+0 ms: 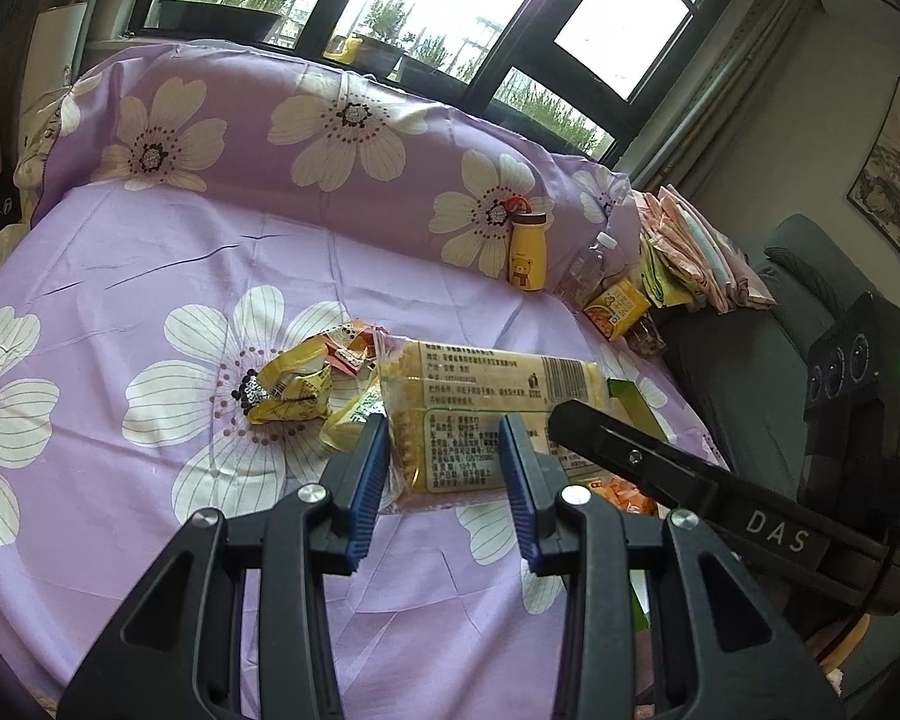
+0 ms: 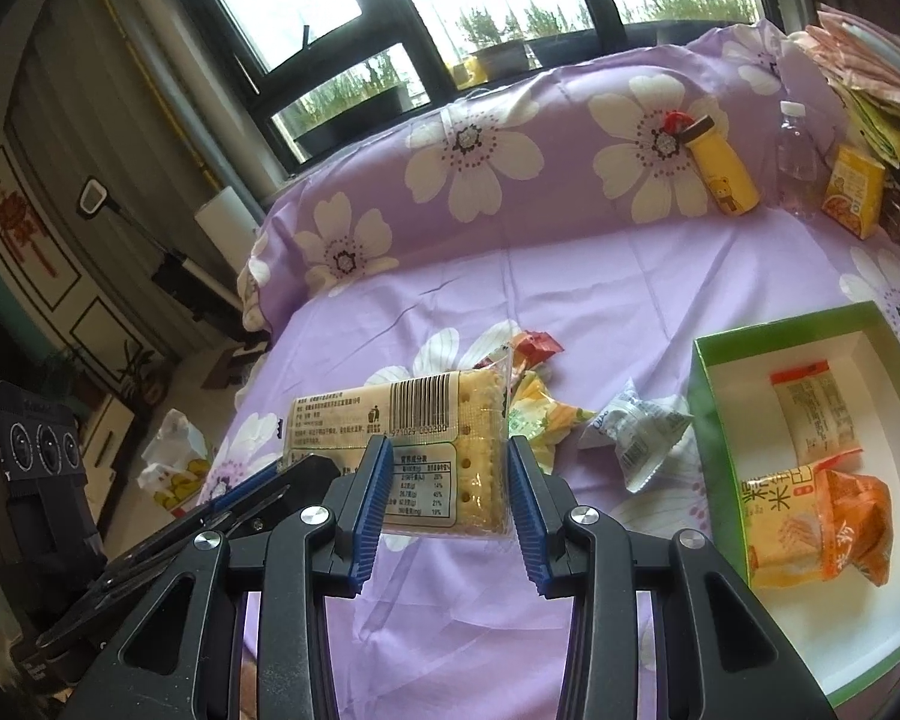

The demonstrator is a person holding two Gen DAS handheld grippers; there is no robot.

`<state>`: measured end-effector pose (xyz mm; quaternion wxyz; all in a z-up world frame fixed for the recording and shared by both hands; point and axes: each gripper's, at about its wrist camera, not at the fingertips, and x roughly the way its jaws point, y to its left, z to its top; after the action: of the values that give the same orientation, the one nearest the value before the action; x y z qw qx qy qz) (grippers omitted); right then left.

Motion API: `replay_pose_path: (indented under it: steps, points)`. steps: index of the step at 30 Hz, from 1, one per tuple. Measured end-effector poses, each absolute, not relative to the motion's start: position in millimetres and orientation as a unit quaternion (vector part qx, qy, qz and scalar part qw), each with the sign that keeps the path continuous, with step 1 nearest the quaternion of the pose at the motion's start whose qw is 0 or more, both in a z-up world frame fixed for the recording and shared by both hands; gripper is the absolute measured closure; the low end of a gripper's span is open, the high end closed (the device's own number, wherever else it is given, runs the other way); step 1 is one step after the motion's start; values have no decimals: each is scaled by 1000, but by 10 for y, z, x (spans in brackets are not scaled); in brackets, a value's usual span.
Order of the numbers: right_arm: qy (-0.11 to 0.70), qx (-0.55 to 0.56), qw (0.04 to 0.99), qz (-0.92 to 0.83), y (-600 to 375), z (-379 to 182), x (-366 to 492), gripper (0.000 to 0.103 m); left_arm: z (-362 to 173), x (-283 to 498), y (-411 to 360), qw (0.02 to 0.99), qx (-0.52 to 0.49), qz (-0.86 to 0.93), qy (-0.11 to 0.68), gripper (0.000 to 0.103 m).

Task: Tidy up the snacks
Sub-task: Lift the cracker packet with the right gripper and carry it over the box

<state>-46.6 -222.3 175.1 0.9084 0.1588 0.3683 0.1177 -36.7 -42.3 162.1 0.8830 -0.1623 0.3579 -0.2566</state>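
Blue ribbed pads are bracketing the cracker pack low in the centre of both wrist views. The right gripper is standing narrowly parted at one end of the pack, the pads right at its sides, though whether they are actually pinching is hard to tell. The left gripper is doing the same at the other end, with the same doubt. The pack seems to be hanging between them just above the purple sheet.

At the right of the right view, the green box is sitting open, already holding an orange bag and a slim bar. So the sorting looks partly done.

Just beyond the pack, a heap of small wrappers is lying loose, and a clear packet is resting between heap and box; these still need placing.

Farther off, toward the upper right, a yellow bottle, a water bottle and a carton are leaning by the pillow.
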Motion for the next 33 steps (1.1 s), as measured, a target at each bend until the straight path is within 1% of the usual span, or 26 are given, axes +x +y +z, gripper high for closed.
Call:
replay_pose_path:
  steps: [15,23,33]
  points:
    - [353,166,917,89,-2518,1841,-617,62,1714,-399,-789,881,-145,-273,358,65]
    - [342,196,916,77,-2826,1862,-680,62,1785,-420,-1068,883,-131,-287,348,65]
    - [331,219,917,43,-3187,1849,-821,62,1763,-421,-1433,870,-125,-314,359,65]
